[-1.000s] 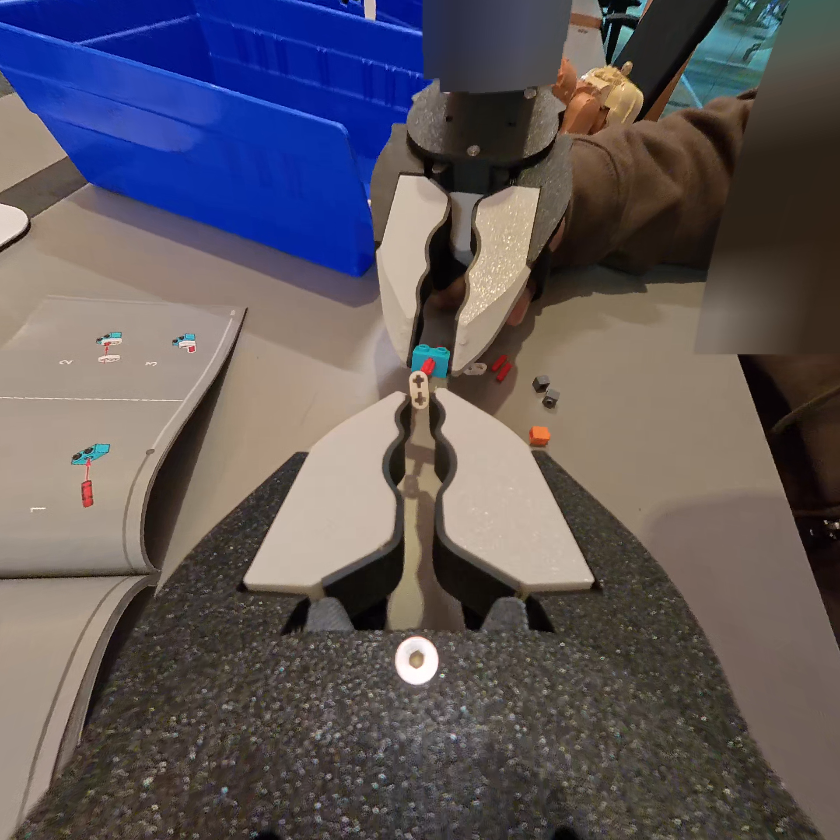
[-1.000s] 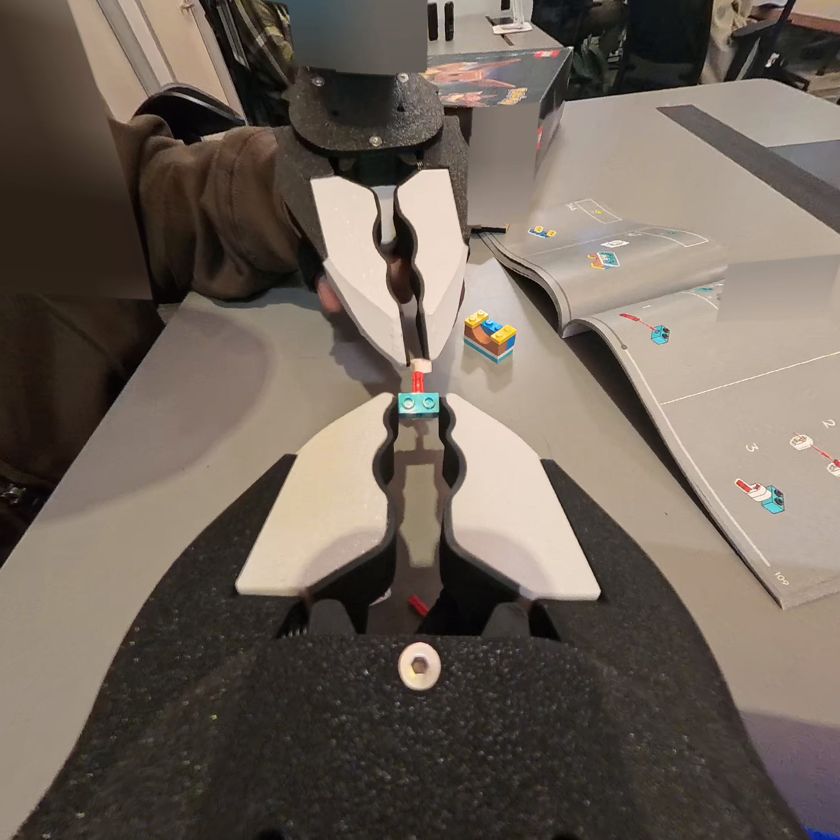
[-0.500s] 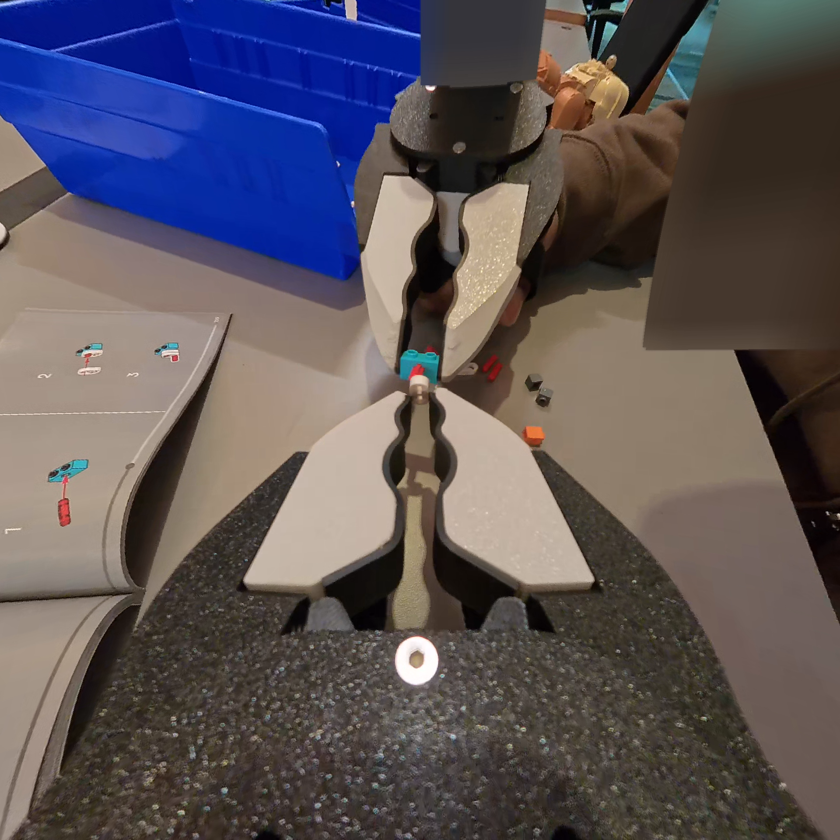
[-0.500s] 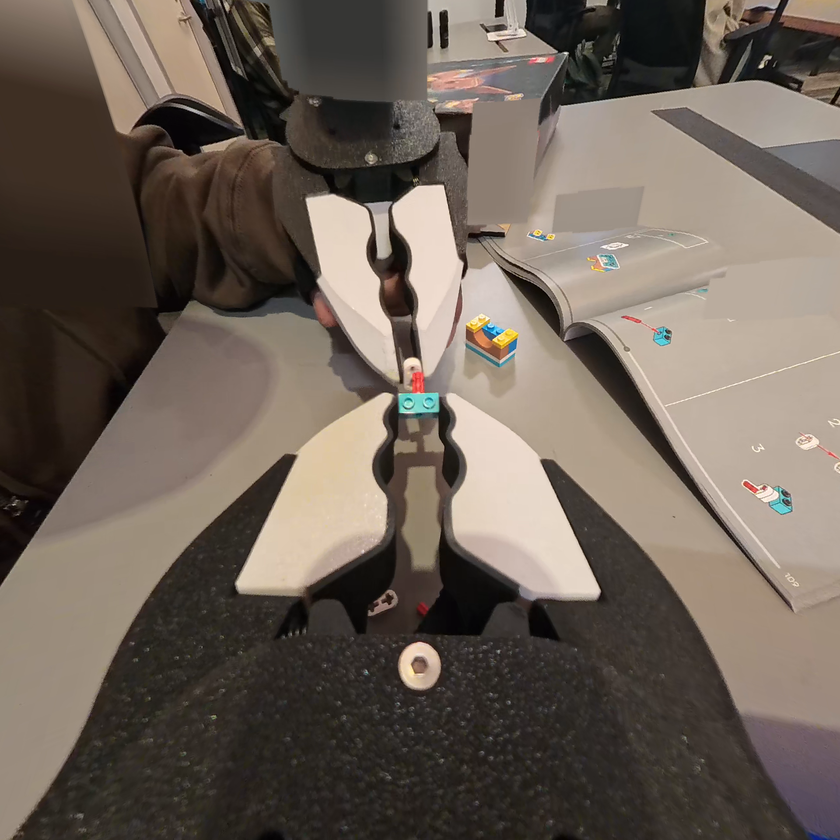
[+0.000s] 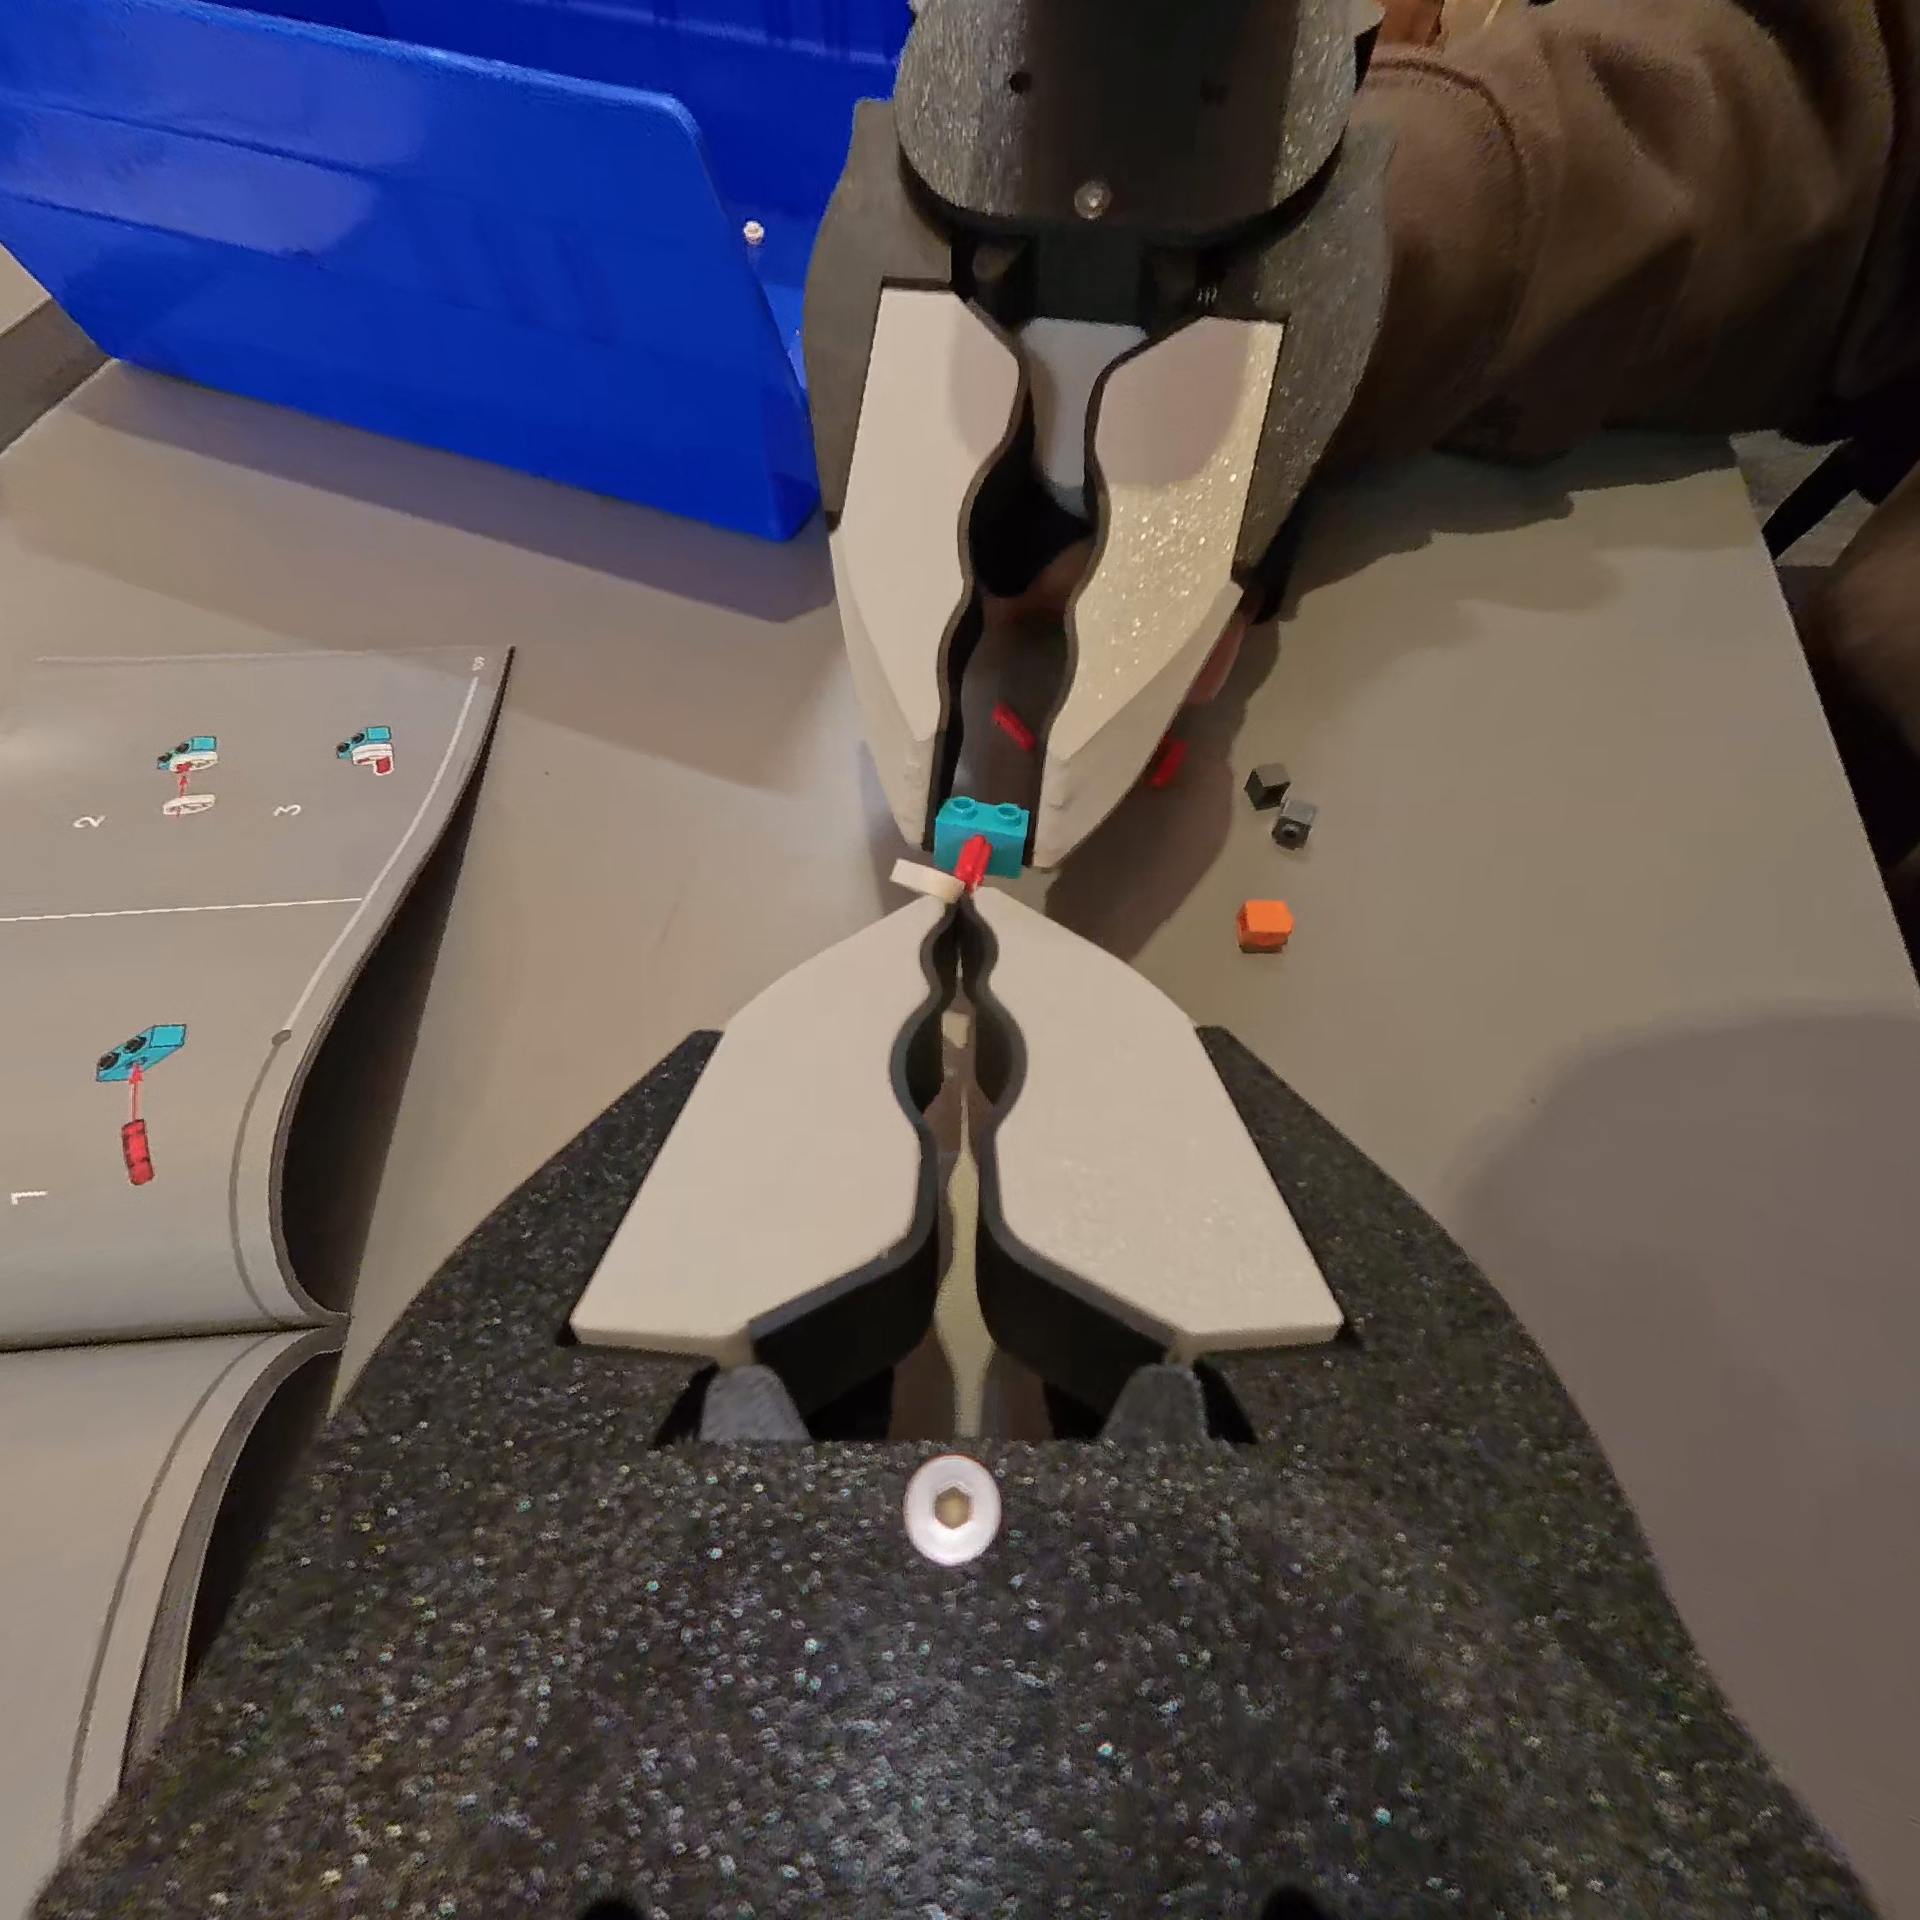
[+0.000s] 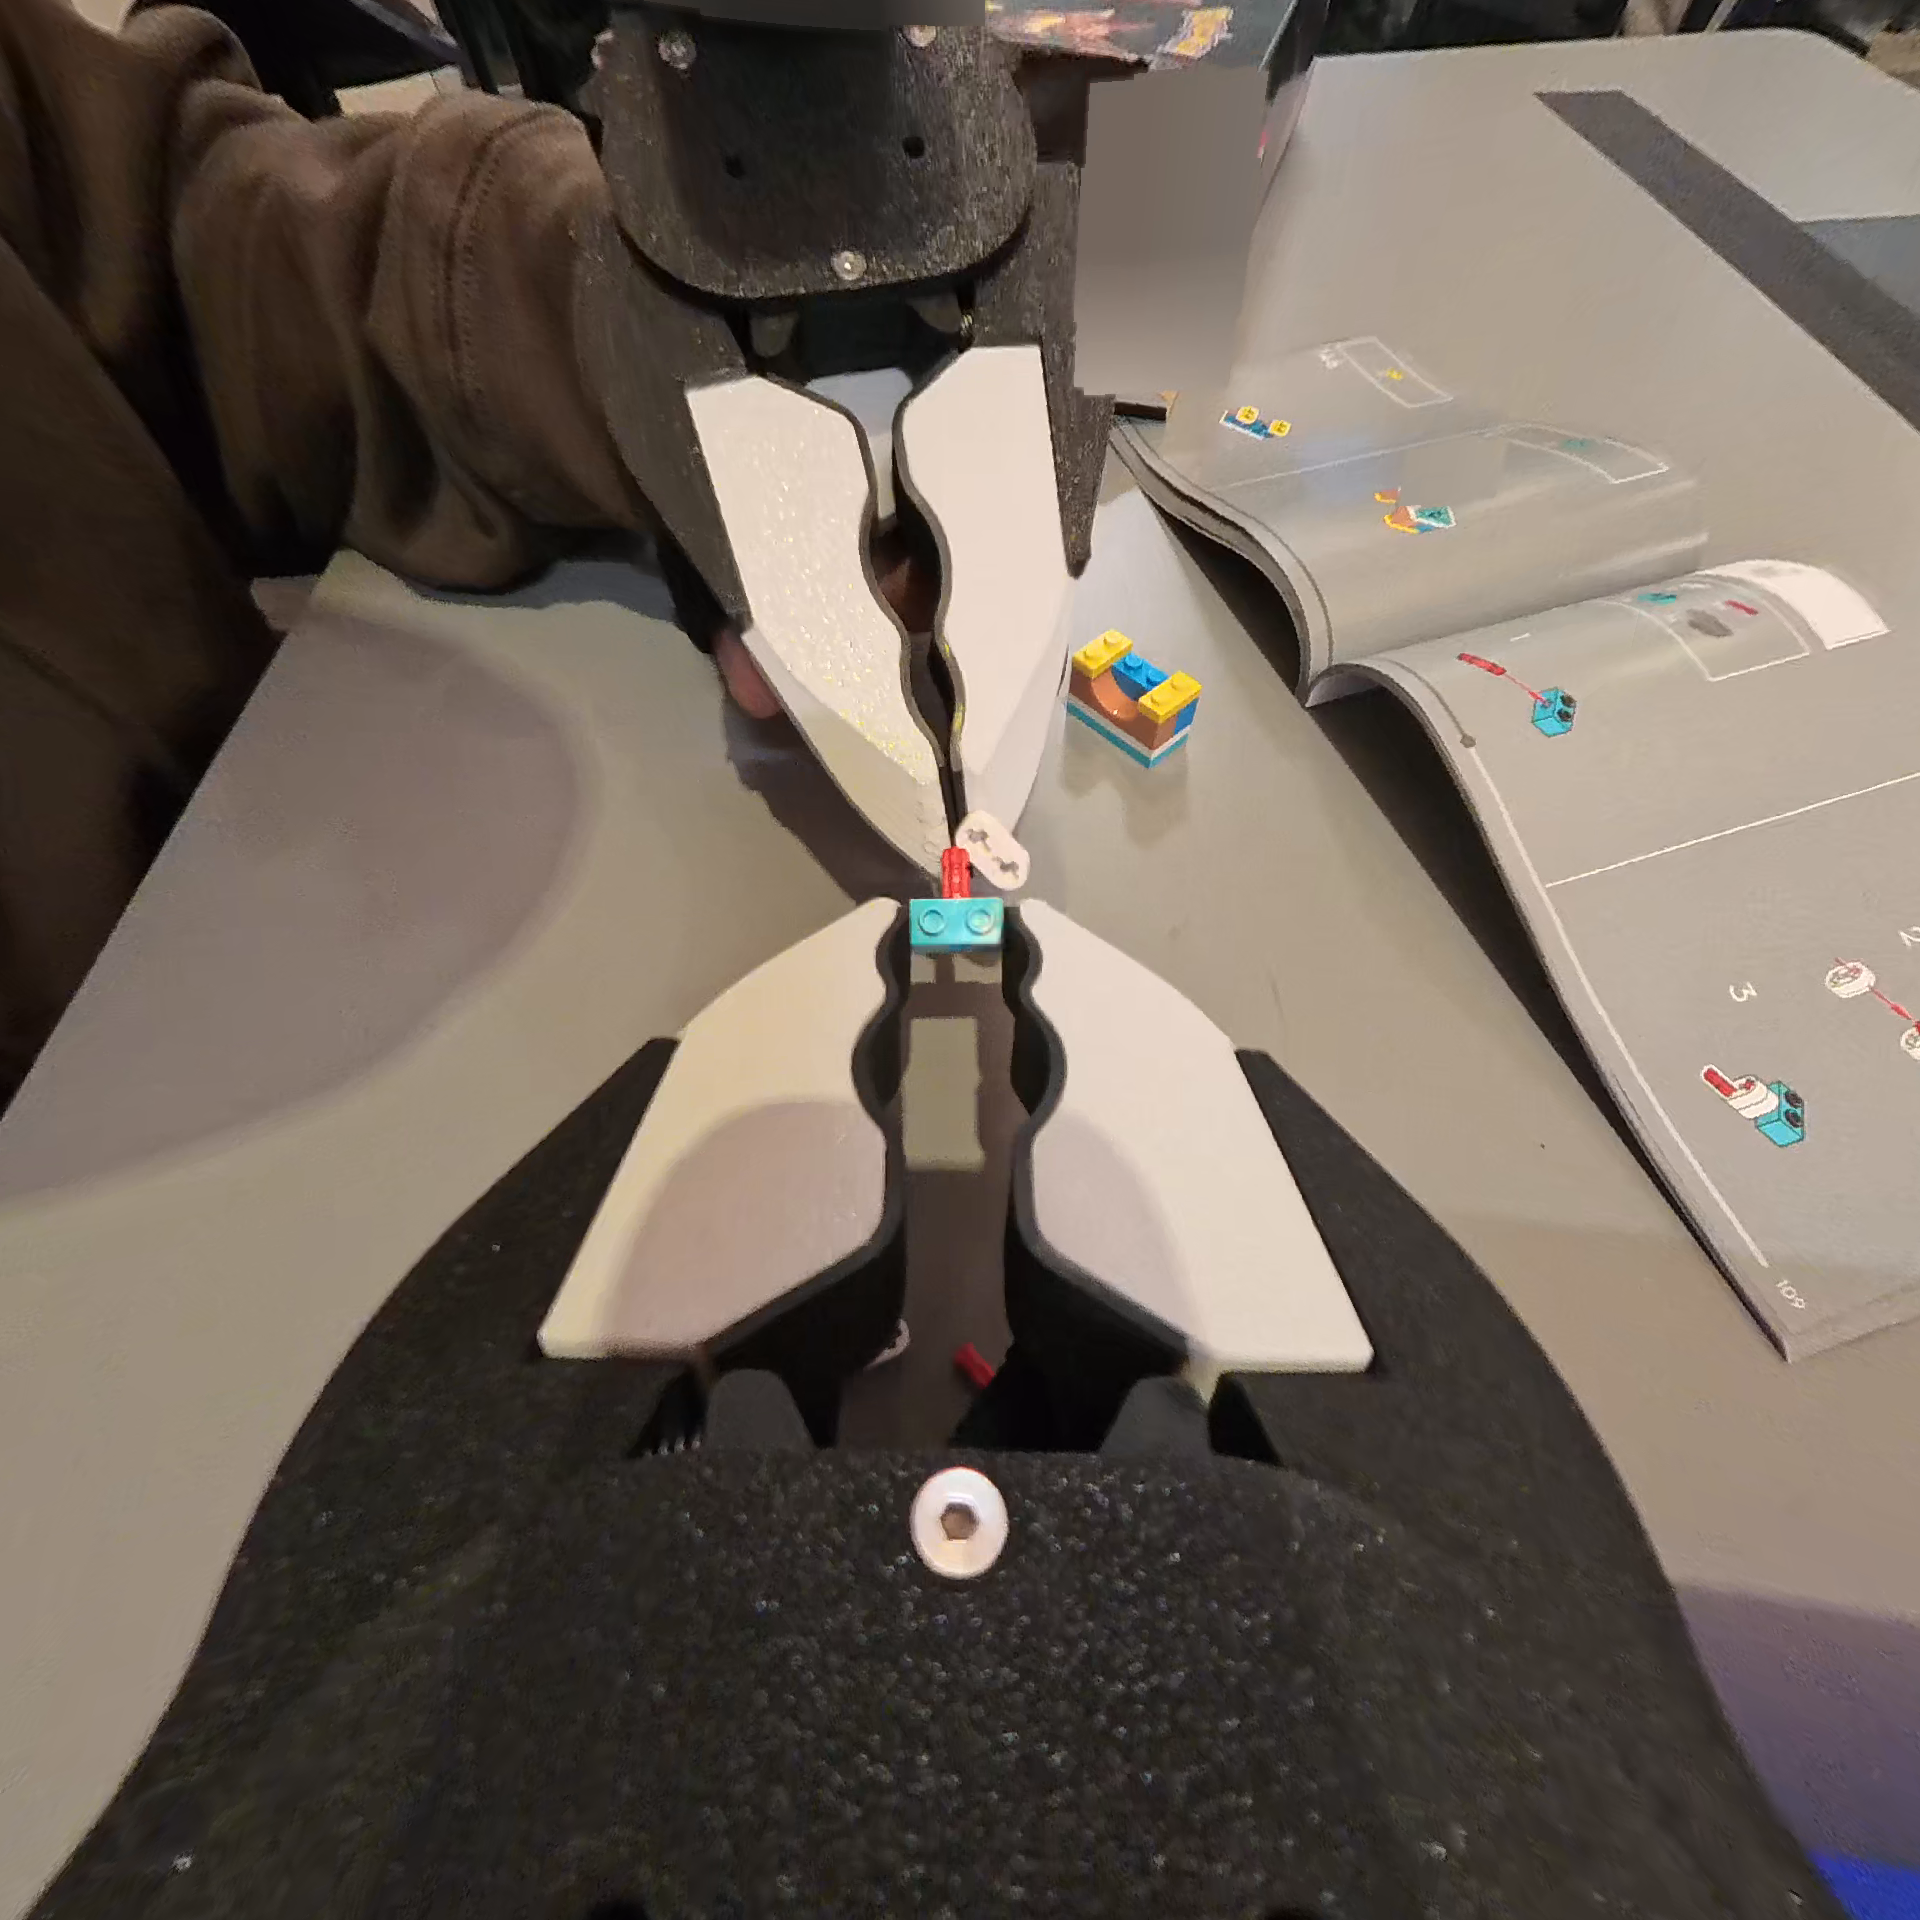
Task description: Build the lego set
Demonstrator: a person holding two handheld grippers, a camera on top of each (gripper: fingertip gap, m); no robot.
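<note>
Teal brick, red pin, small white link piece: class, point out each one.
Teal brick (image 6: 957, 924), right wrist view: its studded top face.
Red pin (image 5: 971, 858), left wrist view: mid-shaft.
White link piece (image 6: 992, 848), right wrist view: its flat holed face.

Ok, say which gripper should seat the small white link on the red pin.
Likely the left gripper: its shut tips meet the small white link at the red pin; the right gripper clamps the teal brick.

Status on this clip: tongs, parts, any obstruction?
Right tongs shut on teal brick. Left tongs shut; white link on red pin, at their tips. Nothing blocking.
</note>
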